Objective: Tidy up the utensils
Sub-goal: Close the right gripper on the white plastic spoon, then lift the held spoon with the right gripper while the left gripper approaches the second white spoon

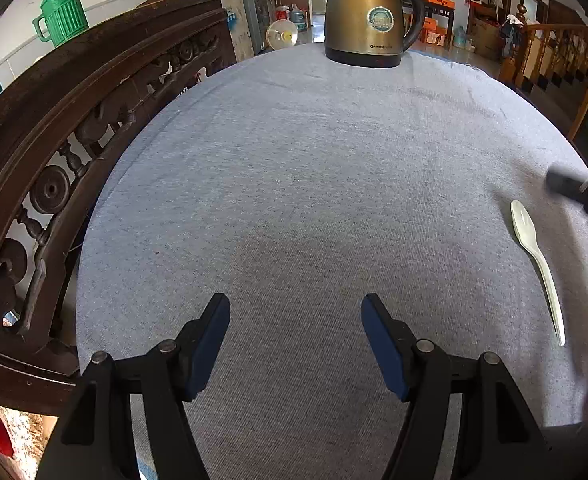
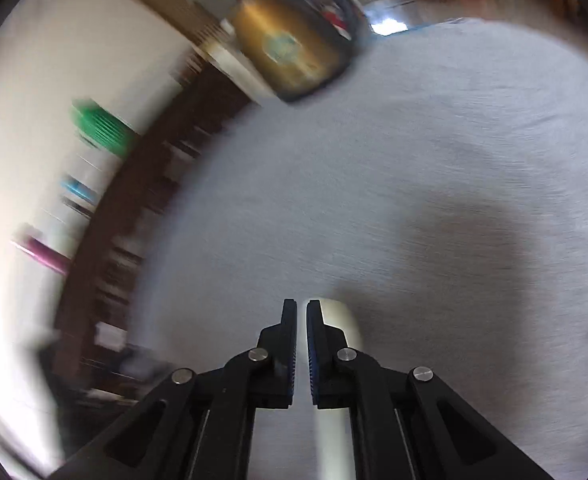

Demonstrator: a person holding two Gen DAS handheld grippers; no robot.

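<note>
A white plastic spoon (image 1: 536, 256) lies on the grey tablecloth (image 1: 314, 168) at the right, bowl pointing away. My left gripper (image 1: 296, 340) is open and empty over the cloth's near middle. My right gripper (image 2: 301, 344) is nearly shut, its jaws a narrow slit apart; a white object (image 2: 340, 320) sits just behind and under the right finger, and I cannot tell whether it is gripped. The right wrist view is blurred by motion. The right gripper's dark tip (image 1: 566, 184) shows at the right edge of the left wrist view, beyond the spoon's bowl.
A bronze electric kettle (image 1: 370, 16) stands at the far edge of the table; it also shows blurred in the right wrist view (image 2: 294, 56). A carved dark wooden chair back (image 1: 74, 140) runs along the left side. A green plastic jug (image 1: 62, 12) sits behind it.
</note>
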